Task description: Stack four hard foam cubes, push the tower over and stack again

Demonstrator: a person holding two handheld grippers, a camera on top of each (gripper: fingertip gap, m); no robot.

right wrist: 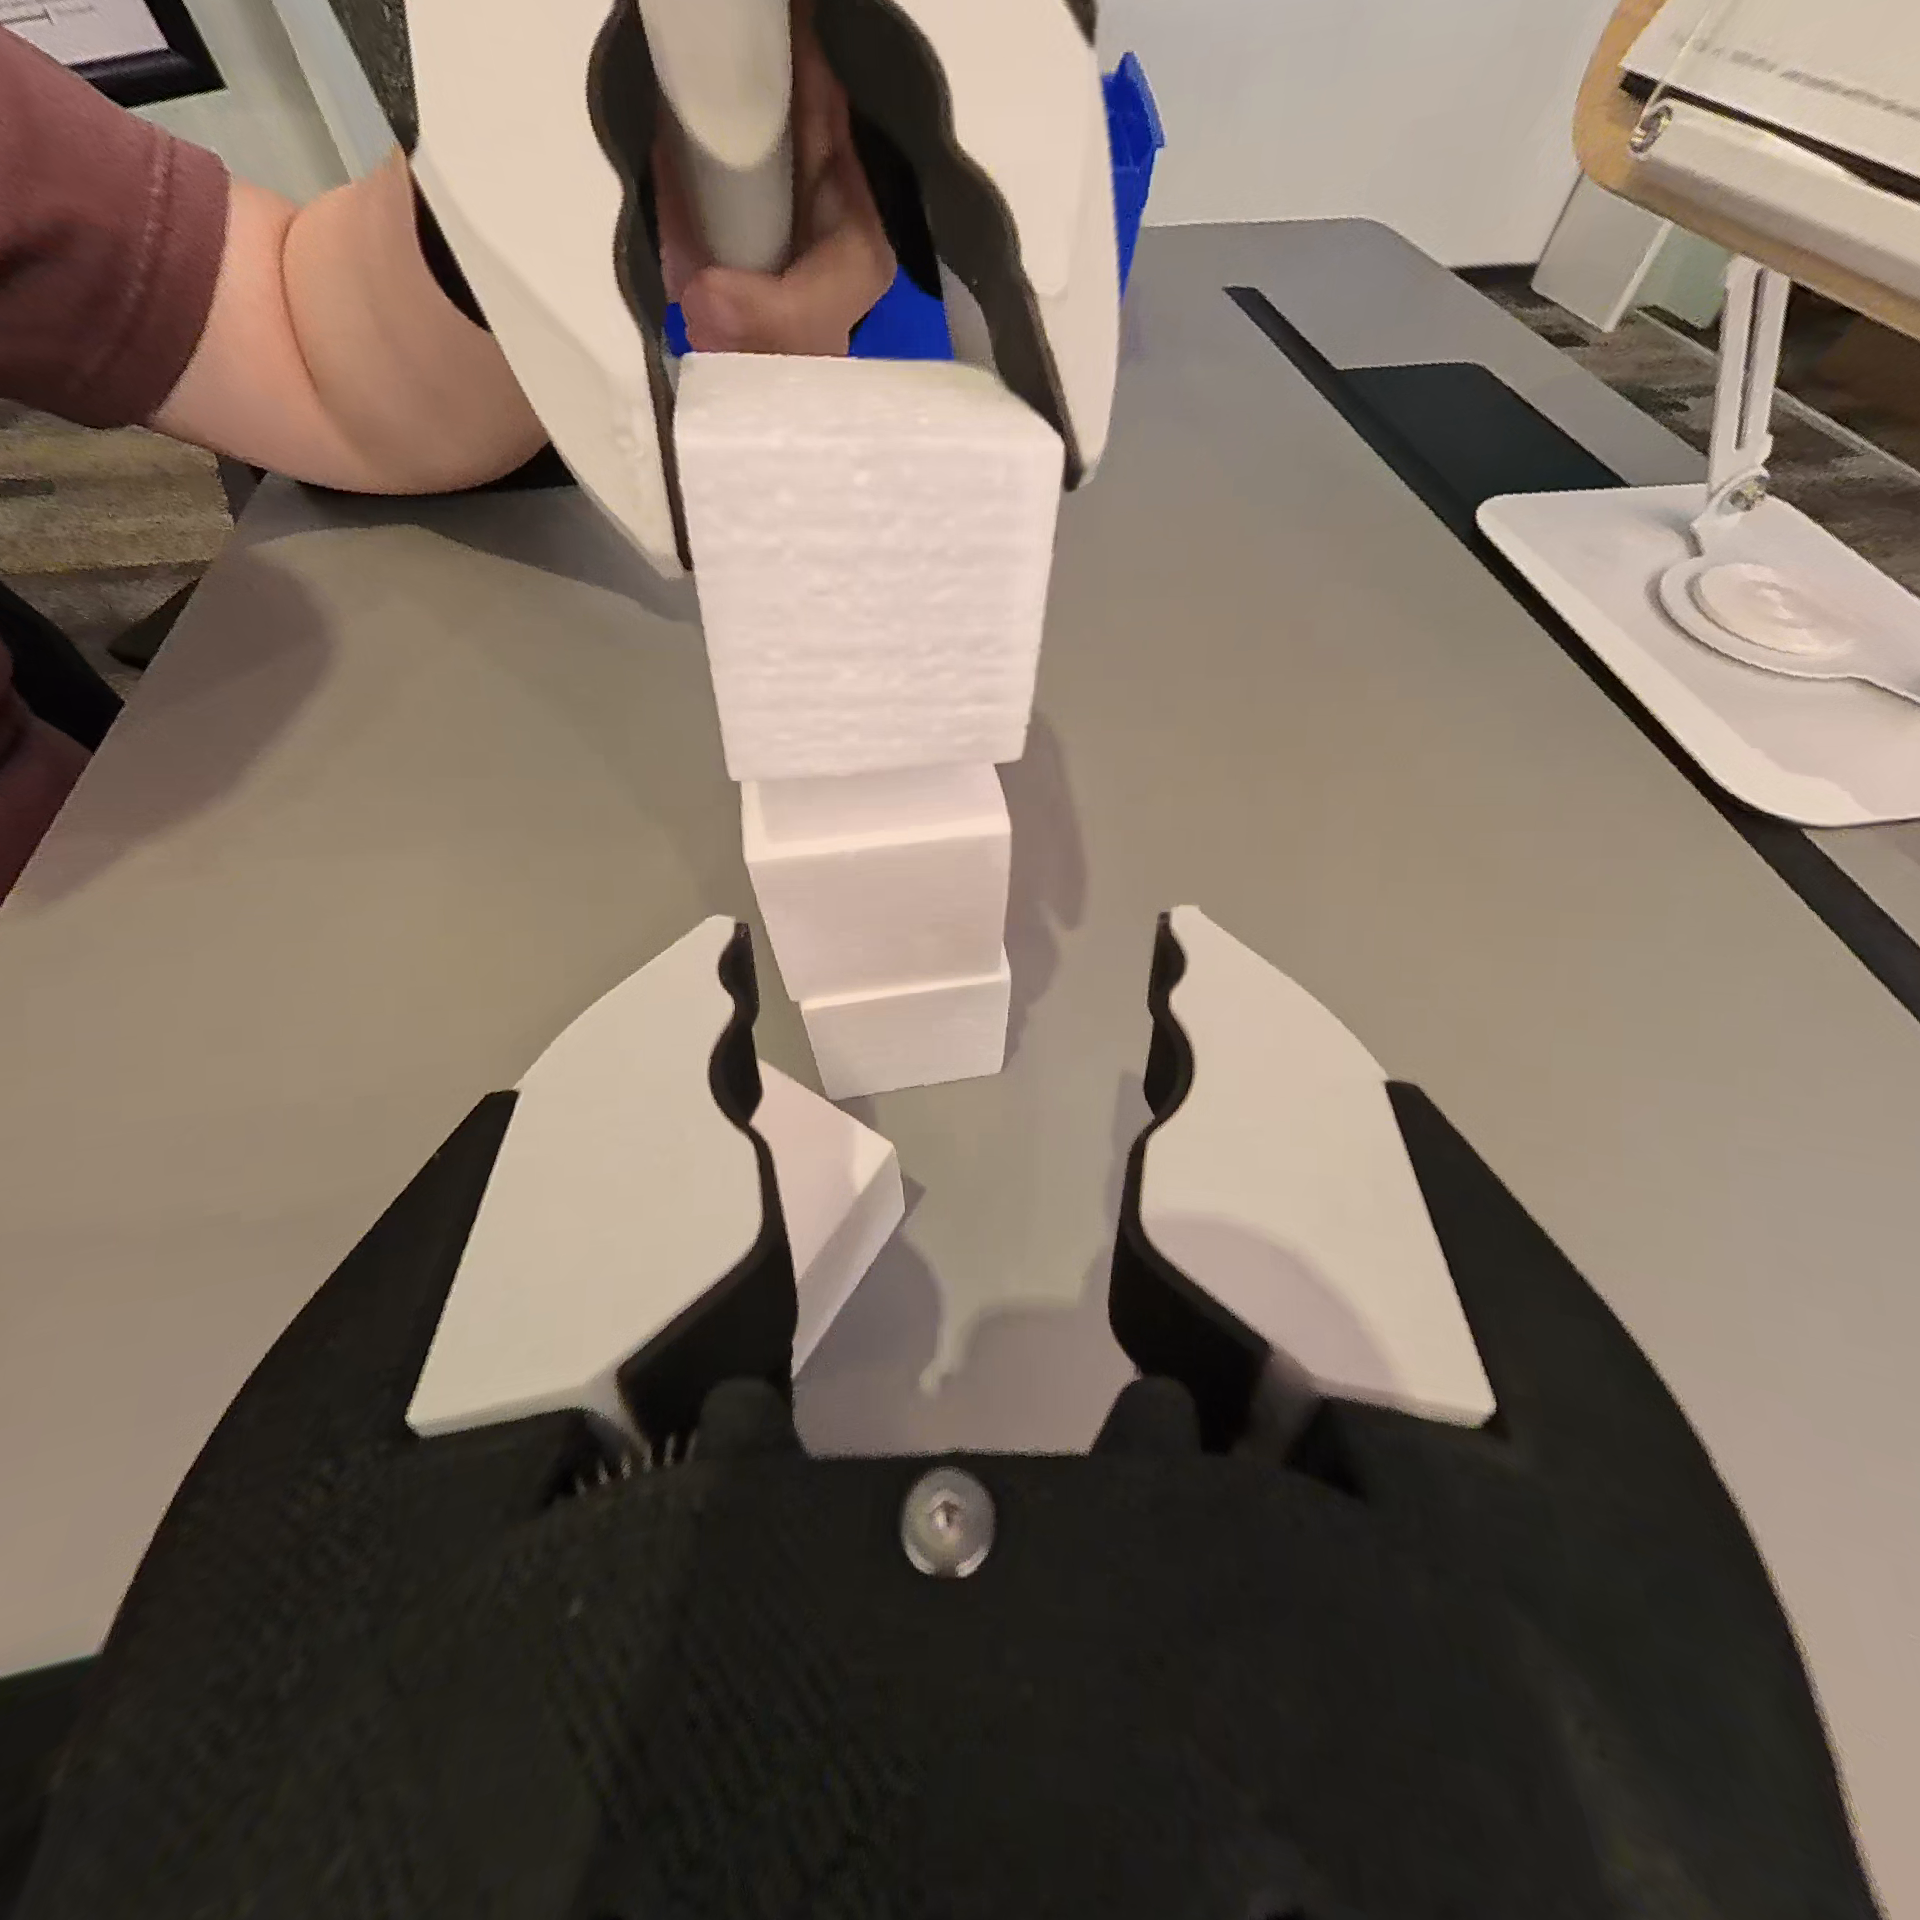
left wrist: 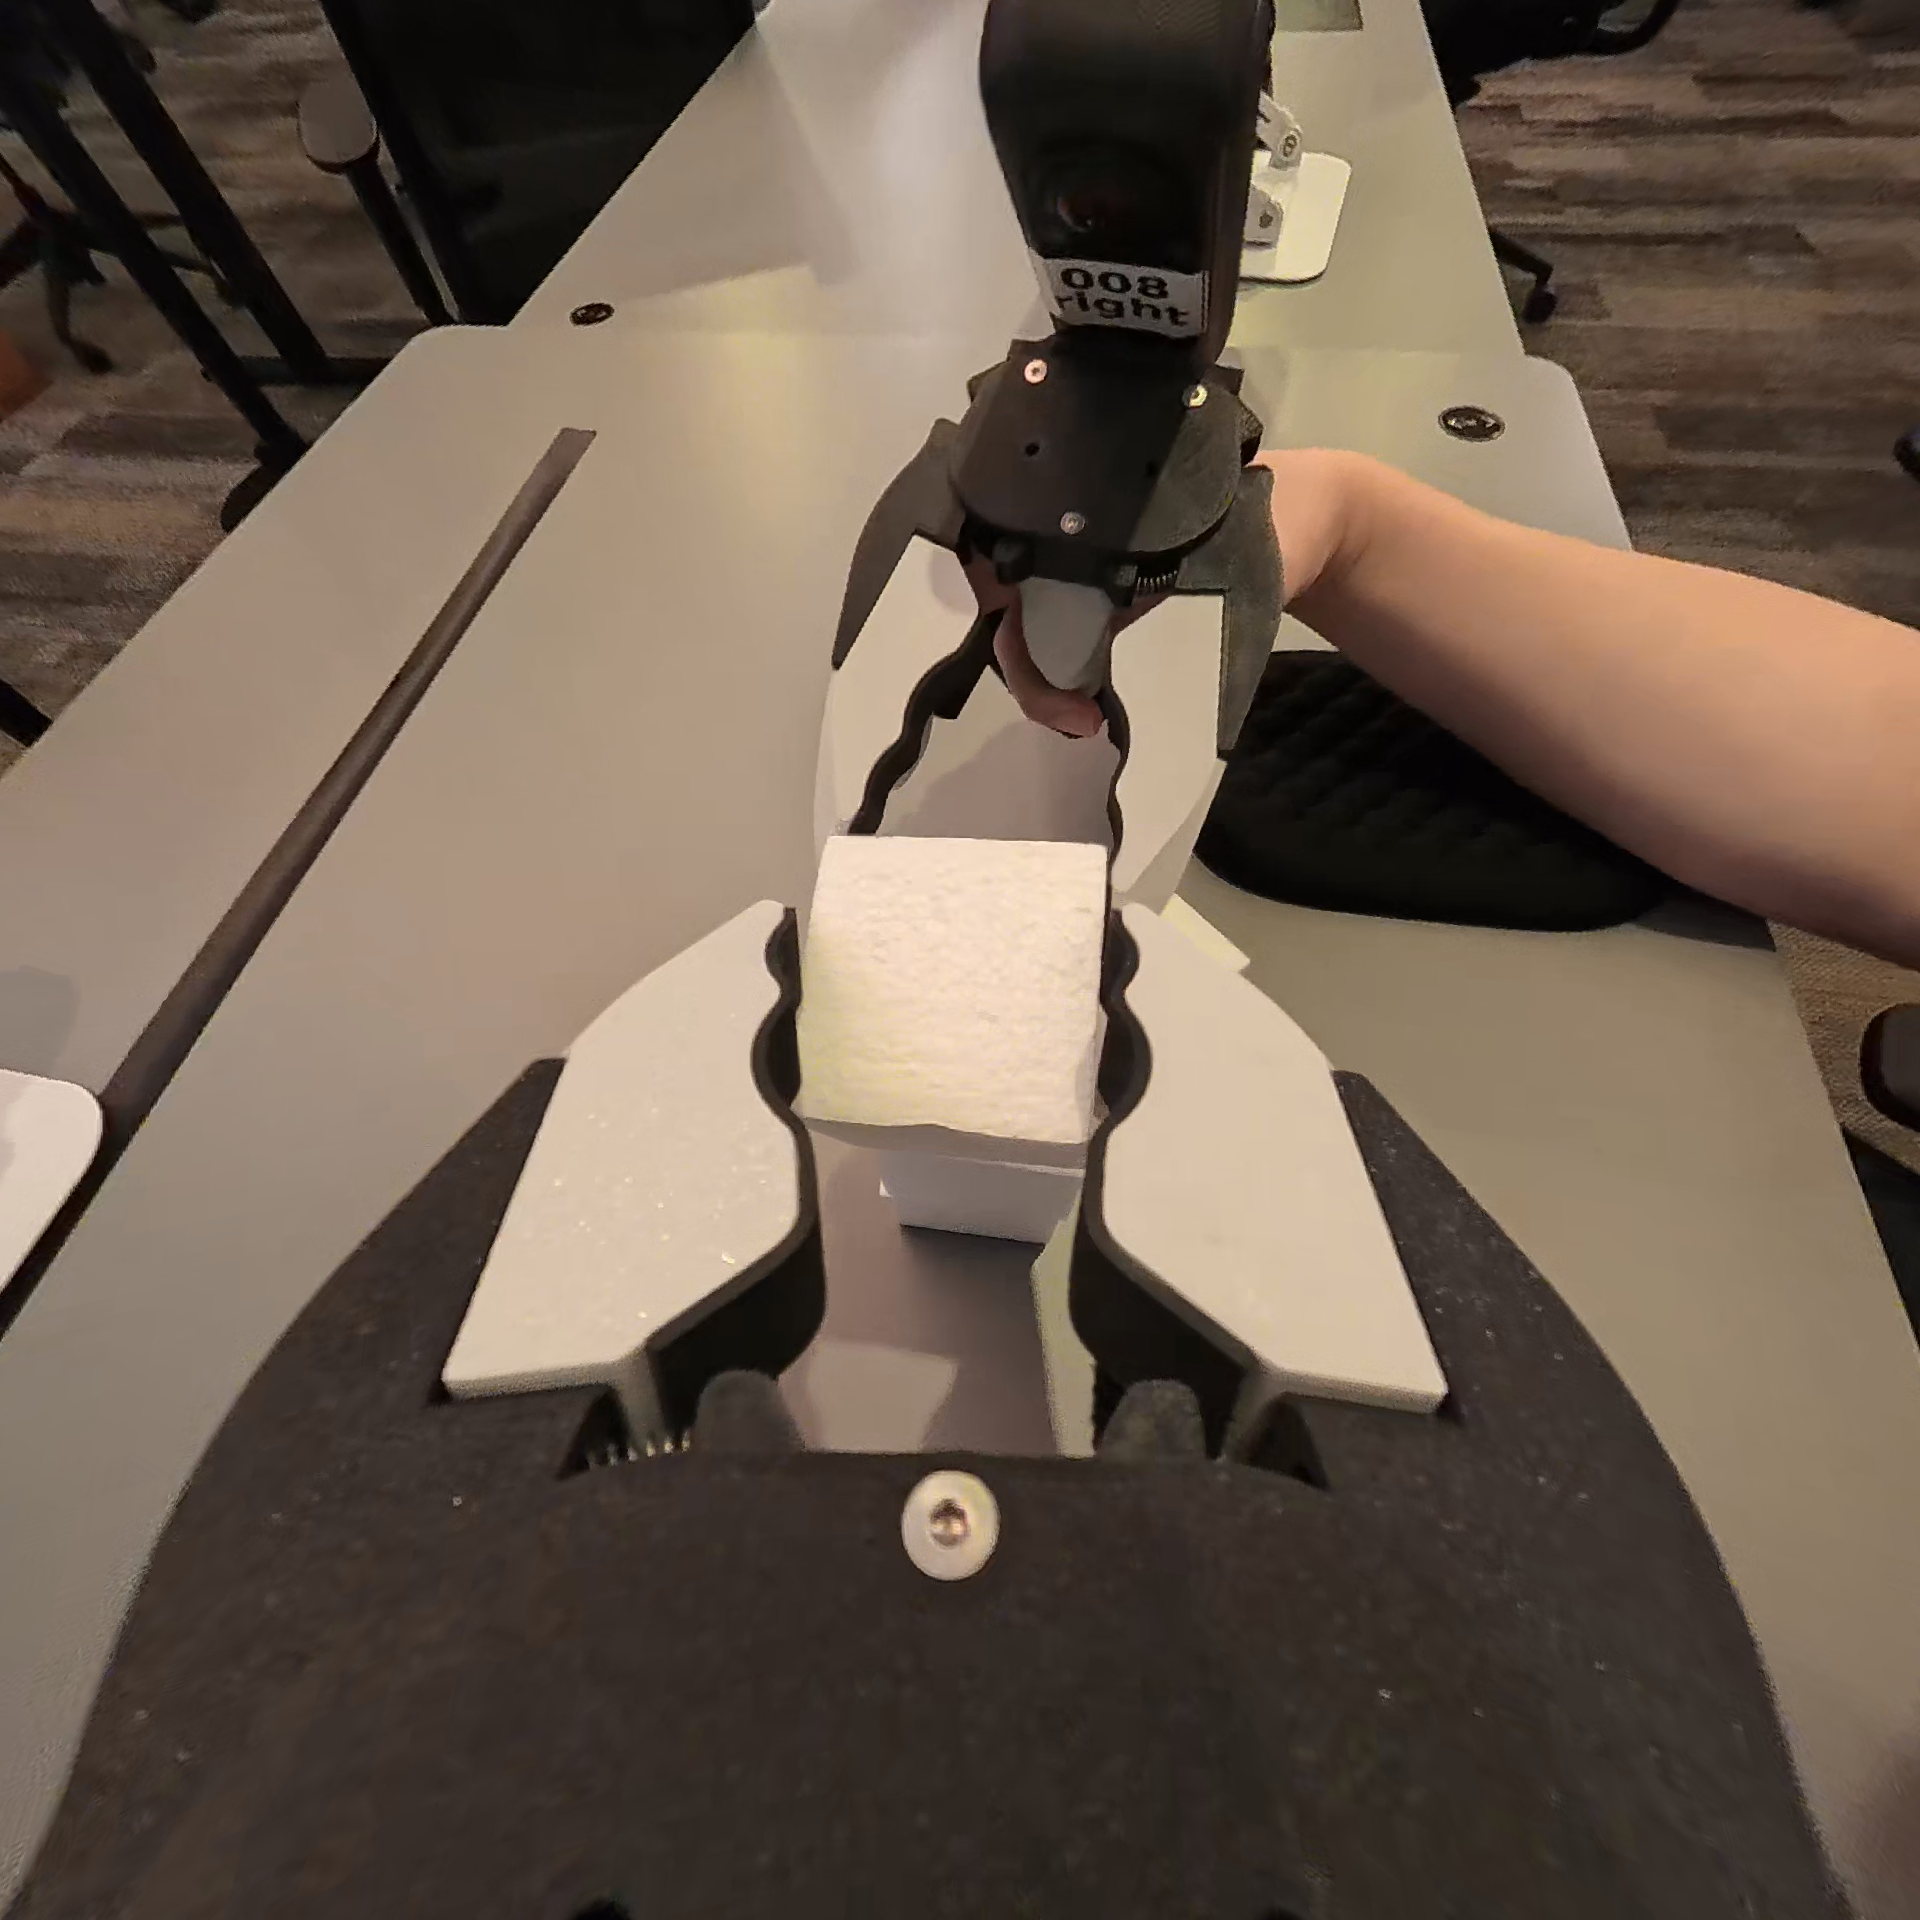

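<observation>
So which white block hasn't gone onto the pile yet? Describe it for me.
On the grey table stands a tower of three white foam cubes, its top cube held by the left hand-held gripper. The loose cube lies at the tower's foot, nearer the right wrist camera; it alone rests directly on the table, turned corner-on.

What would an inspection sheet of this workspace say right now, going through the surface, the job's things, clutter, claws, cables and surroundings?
Surface: grey table, bare around the stack.
Job's things: top cube sits on two stacked cubes; fourth cube lies loose on the table beside the stack.
Clutter: white stand at the table edge.
Claws: left claw shut on the top cube; right claw open, empty, above the loose cube.
Cables: nothing seen.
Surroundings: blue bin, black chair, carpet.
</observation>
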